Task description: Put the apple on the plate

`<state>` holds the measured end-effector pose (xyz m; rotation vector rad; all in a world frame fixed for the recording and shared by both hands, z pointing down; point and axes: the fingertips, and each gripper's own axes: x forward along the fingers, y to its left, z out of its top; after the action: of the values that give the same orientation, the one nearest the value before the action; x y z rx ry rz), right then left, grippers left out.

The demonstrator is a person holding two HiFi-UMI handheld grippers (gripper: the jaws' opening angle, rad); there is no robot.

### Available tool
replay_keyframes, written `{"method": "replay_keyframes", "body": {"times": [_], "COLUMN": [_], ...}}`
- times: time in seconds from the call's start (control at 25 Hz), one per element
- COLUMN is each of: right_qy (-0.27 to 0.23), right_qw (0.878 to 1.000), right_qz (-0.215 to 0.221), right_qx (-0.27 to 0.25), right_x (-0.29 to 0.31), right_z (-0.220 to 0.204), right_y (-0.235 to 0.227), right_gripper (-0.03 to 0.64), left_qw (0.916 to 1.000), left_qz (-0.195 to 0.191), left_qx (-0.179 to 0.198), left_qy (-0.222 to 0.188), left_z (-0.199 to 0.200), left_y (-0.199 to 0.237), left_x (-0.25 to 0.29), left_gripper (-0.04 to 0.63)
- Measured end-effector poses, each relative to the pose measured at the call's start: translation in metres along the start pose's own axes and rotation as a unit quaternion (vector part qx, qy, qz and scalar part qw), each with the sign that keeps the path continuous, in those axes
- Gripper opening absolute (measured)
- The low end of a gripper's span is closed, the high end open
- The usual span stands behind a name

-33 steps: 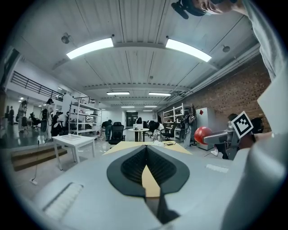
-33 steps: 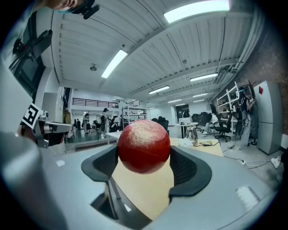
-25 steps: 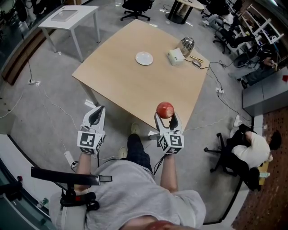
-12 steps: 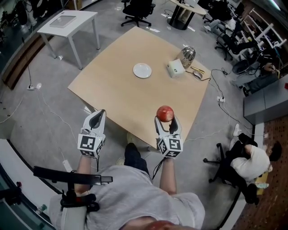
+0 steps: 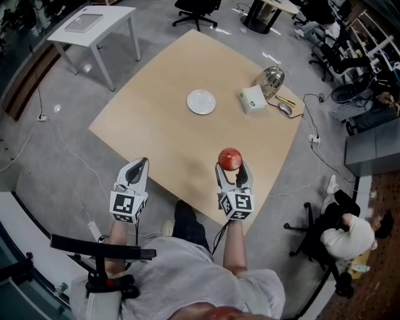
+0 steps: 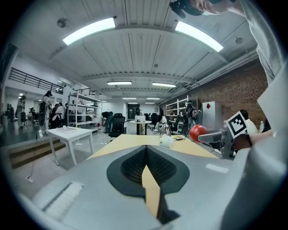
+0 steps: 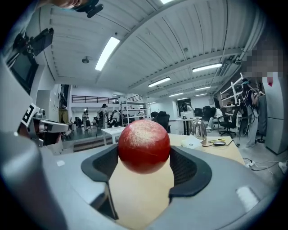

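The right tool (image 5: 230, 167) clamps the one red apple (image 5: 230, 159) between its jaws, above the near part of the worktop (image 5: 156, 125) and well apart from the single white plate (image 5: 201, 102). The left tool (image 5: 141, 162) is closed on nothing at the worktop's edge. One box (image 5: 252, 99) and one kettle (image 5: 272, 78) stand right of the plate.

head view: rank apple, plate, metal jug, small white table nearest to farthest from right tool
1. apple, gripped in the right tool
2. plate, ahead, slightly left
3. metal jug, far right corner
4. small white table, far upper left
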<state>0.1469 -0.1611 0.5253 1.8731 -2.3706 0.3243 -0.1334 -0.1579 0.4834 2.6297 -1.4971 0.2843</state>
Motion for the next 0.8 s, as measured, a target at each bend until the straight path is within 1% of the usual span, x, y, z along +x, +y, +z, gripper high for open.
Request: {"method": "replay_keyframes", "body": {"times": [0.32, 0.56, 0.8], "right_qy": [0.018, 0.027, 0.042], "right_qw": [1.000, 0.999, 0.998], "right_qz": [0.012, 0.026, 0.036], "right_qx": [-0.010, -0.017, -0.023], "right_x": [0.054, 0.081, 0.110], "right_z": [-0.013, -0.018, -0.032], "right_y": [0.000, -0.003, -0.008], "right_gripper": [0.364, 0.362, 0.362], "left_qw": [0.9998, 0.9997, 0.9995], "left_qz": [0.007, 0.002, -0.002], "left_qx": [-0.006, -0.008, -0.013], "left_qy": [0.019, 0.021, 0.028], "left_z": [-0.020, -0.025, -0.039], "left_y": [0.029, 0.033, 0.038], "left_x": [0.037, 0.066, 0.096], "left_gripper": [0.018, 0.018, 0.018]}}
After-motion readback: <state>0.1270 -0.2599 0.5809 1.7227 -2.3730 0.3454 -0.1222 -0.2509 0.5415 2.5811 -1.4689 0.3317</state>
